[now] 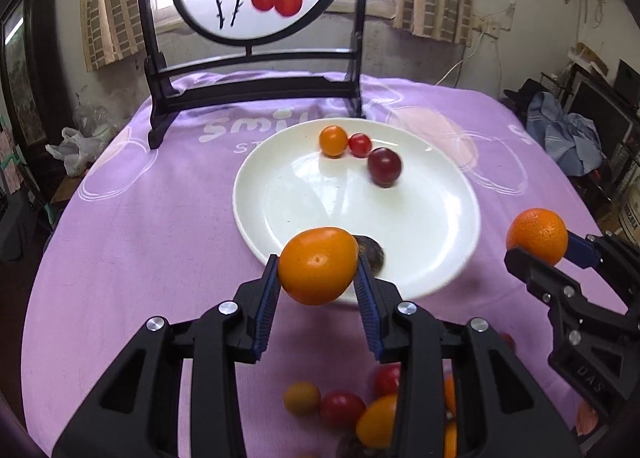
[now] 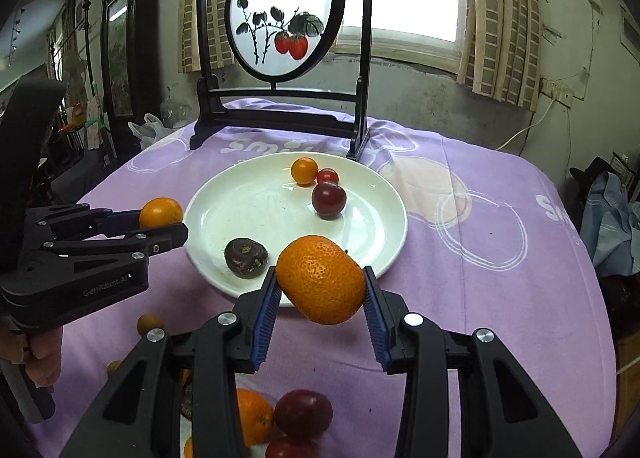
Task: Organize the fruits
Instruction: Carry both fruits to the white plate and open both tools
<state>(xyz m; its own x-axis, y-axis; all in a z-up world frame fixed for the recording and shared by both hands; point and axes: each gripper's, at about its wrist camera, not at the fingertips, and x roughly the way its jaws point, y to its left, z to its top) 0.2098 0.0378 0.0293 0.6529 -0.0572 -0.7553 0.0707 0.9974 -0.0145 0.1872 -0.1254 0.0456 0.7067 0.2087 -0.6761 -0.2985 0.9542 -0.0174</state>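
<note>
While the left wrist view looks down its own fingers, the left gripper [image 1: 318,278] is closed on a smooth orange fruit [image 1: 318,264], its blue pads pressing both sides; the fruit hangs just at the near rim of the white plate [image 1: 280,242], which lies on a purple tablecloth [image 1: 140,238]; on the plate sit a small orange tomato [image 1: 333,141], a red cherry tomato [image 1: 359,145], a dark red tomato [image 1: 384,167] and a dark brown round fruit [image 1: 372,252] half hidden behind the held one; loose fruits [image 1: 340,408] lie on the cloth beneath the gripper; at the right edge the right gripper [image 1: 536,254] clamps a mandarin [image 1: 537,236].

From the right wrist view, the right gripper [image 2: 322,294] grips the dimpled mandarin [image 2: 321,278] above the plate's [image 2: 208,202] near edge; the left gripper [image 2: 168,224] holds its orange fruit [image 2: 161,212] just beside the plate's left rim; more fruit [image 2: 302,412] waits on the cloth below.

Judging by this, the step in hand is carrying both fruits to the plate; the next move calls for bringing each over a bare patch of plate, lowering it close to the surface and opening gently, since round fruit may roll and knock the tomatoes.
</note>
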